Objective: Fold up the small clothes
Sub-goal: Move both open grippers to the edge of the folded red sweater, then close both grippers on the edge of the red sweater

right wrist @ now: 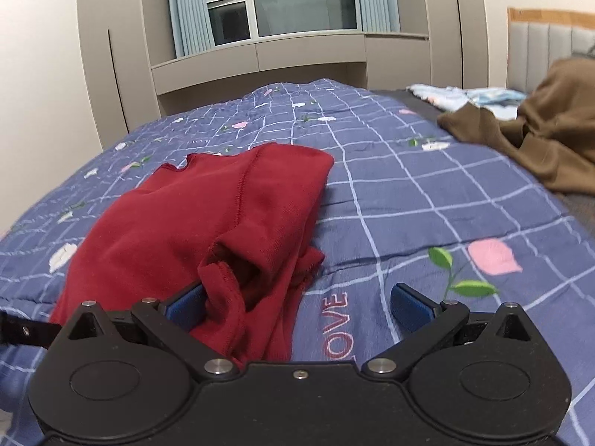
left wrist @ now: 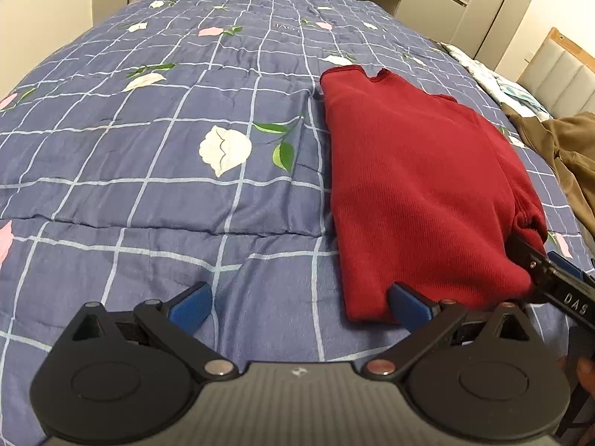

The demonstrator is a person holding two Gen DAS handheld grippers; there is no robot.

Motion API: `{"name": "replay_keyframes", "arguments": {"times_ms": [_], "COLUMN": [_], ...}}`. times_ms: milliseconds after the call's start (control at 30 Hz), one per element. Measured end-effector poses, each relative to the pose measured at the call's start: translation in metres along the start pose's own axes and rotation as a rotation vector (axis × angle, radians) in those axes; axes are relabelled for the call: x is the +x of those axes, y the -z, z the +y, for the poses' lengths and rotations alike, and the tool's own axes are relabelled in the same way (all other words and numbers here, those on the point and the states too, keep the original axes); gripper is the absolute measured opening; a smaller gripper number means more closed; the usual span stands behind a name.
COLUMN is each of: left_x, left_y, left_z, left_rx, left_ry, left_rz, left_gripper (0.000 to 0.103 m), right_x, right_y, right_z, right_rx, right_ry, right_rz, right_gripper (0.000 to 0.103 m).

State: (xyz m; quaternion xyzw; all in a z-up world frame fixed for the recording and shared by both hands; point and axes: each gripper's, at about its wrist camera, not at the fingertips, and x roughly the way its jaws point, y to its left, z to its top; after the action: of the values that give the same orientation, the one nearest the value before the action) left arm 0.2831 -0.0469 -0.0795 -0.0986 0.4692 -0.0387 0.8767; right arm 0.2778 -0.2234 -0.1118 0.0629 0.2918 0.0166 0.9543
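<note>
A dark red garment (left wrist: 420, 186) lies folded lengthwise on the blue checked quilt (left wrist: 148, 141), sleeve opening toward me. My left gripper (left wrist: 297, 297) is open wide above the quilt, its right pad (left wrist: 409, 303) at the garment's near left corner. In the right wrist view the red garment (right wrist: 208, 219) has a bunched sleeve end at its near edge. My right gripper (right wrist: 297, 297) is open wide, its left pad (right wrist: 186, 306) against that bunched fabric and its right pad (right wrist: 411, 306) over bare quilt. The right gripper (left wrist: 539, 260) also shows at the garment's near right corner.
A brown garment (right wrist: 528, 141) is heaped at the right of the bed, with a pale patterned cloth (right wrist: 457, 98) behind it. A padded headboard (right wrist: 539, 52) stands at the far right; wardrobes and a window (right wrist: 290, 0) are beyond the bed.
</note>
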Motion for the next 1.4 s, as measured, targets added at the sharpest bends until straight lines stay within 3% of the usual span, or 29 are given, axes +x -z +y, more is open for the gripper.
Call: {"name": "replay_keyframes", "arguments": {"times_ms": [267, 567, 767, 1067, 1200, 1400], "left_x": [-0.007, -0.008, -0.016, -0.015, 0.009, 0.043], "left_y": [0.001, 0.0, -0.005, -0.032, -0.055, -0.078], "left_z": [0.0, -0.002, 0.004, 0.007, -0.004, -0.013], "left_rx": [-0.053, -0.045, -0.071, -0.079, -0.042, -0.036], "left_ry": [-0.023, -0.037, 0.015, 0.134, 0.109, 0.118], "left_rz": [0.048, 0.089, 0.086, -0.04, -0.027, 0.015], "left_gripper": [0.102, 0.102, 0.103, 0.103, 0.103, 0.103], "right_x": [0.001, 0.0, 0.0, 0.001, 0.011, 0.028], "right_y": [-0.001, 0.0, 0.0, 0.001, -0.006, -0.019], "right_z": [-0.007, -0.009, -0.014, -0.038, -0.044, -0.033], "right_rx": [0.051, 0.064, 0.085, 0.233, 0.274, 0.283], "right_ry": [-0.031, -0.043, -0.072, -0.26, -0.357, -0.389], "right_rz": [0.002, 0.001, -0.004, -0.019, 0.019, 0.057], "right_gripper": [0.103, 0.103, 0.103, 0.103, 0.103, 0.103]}}
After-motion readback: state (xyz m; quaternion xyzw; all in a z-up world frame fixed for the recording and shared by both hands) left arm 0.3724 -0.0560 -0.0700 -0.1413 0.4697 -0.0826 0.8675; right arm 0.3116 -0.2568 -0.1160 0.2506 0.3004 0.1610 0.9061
